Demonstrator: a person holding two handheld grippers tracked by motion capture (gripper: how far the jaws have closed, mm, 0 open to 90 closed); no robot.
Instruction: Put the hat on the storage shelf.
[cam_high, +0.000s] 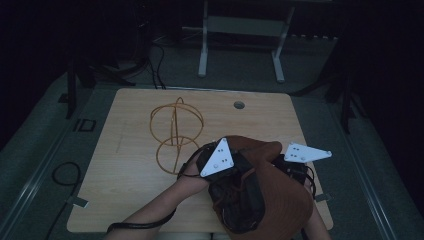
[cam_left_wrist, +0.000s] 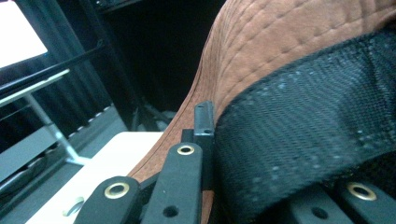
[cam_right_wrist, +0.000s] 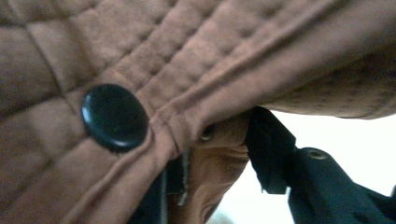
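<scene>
Your left gripper (cam_high: 235, 172) has its jaws pinching the brim of the brown stitched fabric hat (cam_high: 280, 200). Your right gripper (cam_right_wrist: 224, 154) has hat fabric between its jaws; whether they press it, you cannot tell.

One brown hat (cam_high: 270, 195) lies at the near right of the table, with one black mesh lining (cam_left_wrist: 303, 140) inside it and one black button (cam_right_wrist: 114, 116) on its quilted cloth. Two grippers are on it: the left gripper (cam_high: 235, 172) and the right gripper (cam_high: 295, 167), each with one grey three-cornered plate. One gold wire stand (cam_high: 175, 132) stands farther off to the left. One wooden table (cam_high: 130, 175) carries everything, with one round hole (cam_high: 239, 105) at its far edge.
</scene>
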